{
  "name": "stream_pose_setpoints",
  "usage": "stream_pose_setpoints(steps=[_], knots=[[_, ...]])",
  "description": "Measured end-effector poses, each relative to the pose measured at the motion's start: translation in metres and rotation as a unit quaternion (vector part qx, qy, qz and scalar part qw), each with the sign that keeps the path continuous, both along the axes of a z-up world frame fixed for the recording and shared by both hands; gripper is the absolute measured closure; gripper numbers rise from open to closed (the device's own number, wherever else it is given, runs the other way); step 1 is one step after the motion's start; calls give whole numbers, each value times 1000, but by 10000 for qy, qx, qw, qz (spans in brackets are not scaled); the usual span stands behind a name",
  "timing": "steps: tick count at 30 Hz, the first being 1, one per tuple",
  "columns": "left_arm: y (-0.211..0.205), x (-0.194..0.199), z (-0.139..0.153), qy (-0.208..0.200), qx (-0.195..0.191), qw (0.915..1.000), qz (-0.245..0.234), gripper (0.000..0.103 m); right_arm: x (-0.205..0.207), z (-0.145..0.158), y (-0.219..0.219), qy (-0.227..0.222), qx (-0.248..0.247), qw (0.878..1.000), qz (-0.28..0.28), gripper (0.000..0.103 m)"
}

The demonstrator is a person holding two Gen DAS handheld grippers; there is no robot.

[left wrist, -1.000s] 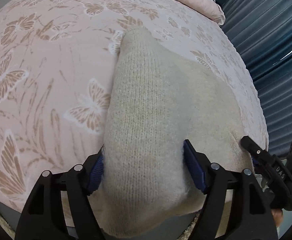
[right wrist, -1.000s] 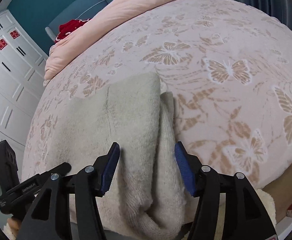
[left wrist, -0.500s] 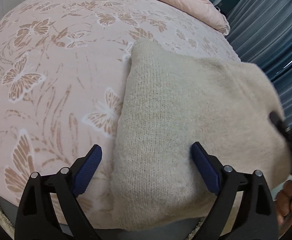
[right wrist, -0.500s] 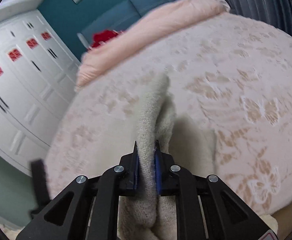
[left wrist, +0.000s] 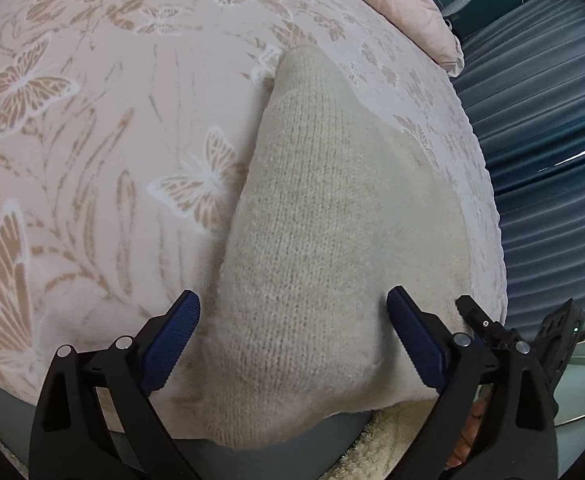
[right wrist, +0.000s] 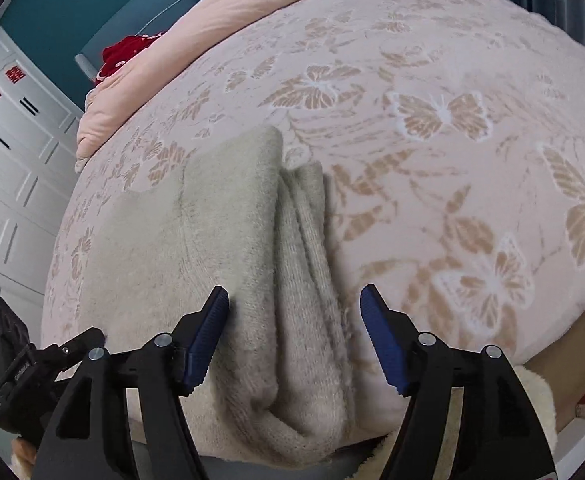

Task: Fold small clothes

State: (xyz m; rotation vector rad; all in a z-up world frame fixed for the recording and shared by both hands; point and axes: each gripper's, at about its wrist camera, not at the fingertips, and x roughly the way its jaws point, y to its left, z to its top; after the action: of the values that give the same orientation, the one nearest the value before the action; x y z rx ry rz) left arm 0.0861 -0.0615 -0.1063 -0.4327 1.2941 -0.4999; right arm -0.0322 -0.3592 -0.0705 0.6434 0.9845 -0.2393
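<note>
Both tools, left (left wrist: 292, 332) and right (right wrist: 294, 322), are held released astride the knitted garment (left wrist: 332, 240) on the bed (left wrist: 92, 160). A fold is judged underway; an edge must be regripped next.

The near hem of the knit garment (left wrist: 312, 240) hangs over the bed (left wrist: 92, 140) edge, and my left gripper (left wrist: 292, 340) arms hide its corners. In the right wrist view, the garment's (right wrist: 228, 240) stacked folds conceal the layers beneath; the layer count cannot be determined. My right gripper (right wrist: 294, 336) bases are cut off by the frame bottom. The red item (right wrist: 122, 54) beyond the pink quilt (right wrist: 212, 20) is too small to identify.
</note>
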Motion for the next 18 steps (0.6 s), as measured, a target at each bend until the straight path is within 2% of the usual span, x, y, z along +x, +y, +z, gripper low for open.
stream_pose_setpoints(steps=[4,7,8,9,10,11,12,15,18], knots=[[-4,3,-17,286,-217,9992,162,5,5,-26,0,2,675,9977,38,26],[-12,7,-17,260,-112,9995,155,5,9,-46,-4,-143,1318,9911,-73,19],[-18,10,-16,285,-24,9996,89,5,10,-48,-5,-228,1427,9894,-119,21],[-25,12,-14,312,29,9995,-20,5,13,-50,-6,-258,1560,9874,-106,34],[-32,15,-12,362,-40,9992,-152,15,17,-52,-5,-270,1800,9833,-33,51],[-39,17,-9,443,-106,9986,-263,20,20,-53,-5,-281,2010,9792,-38,55],[-43,18,-2,395,-55,9988,-270,30,20,-48,-5,-308,2015,9790,-102,63],[-53,16,32,36,-33,9986,-523,48,15,-11,1,-735,1752,9818,16,67],[-60,8,79,-447,-146,9956,-810,51,2,46,9,-1139,1204,9861,116,67]])
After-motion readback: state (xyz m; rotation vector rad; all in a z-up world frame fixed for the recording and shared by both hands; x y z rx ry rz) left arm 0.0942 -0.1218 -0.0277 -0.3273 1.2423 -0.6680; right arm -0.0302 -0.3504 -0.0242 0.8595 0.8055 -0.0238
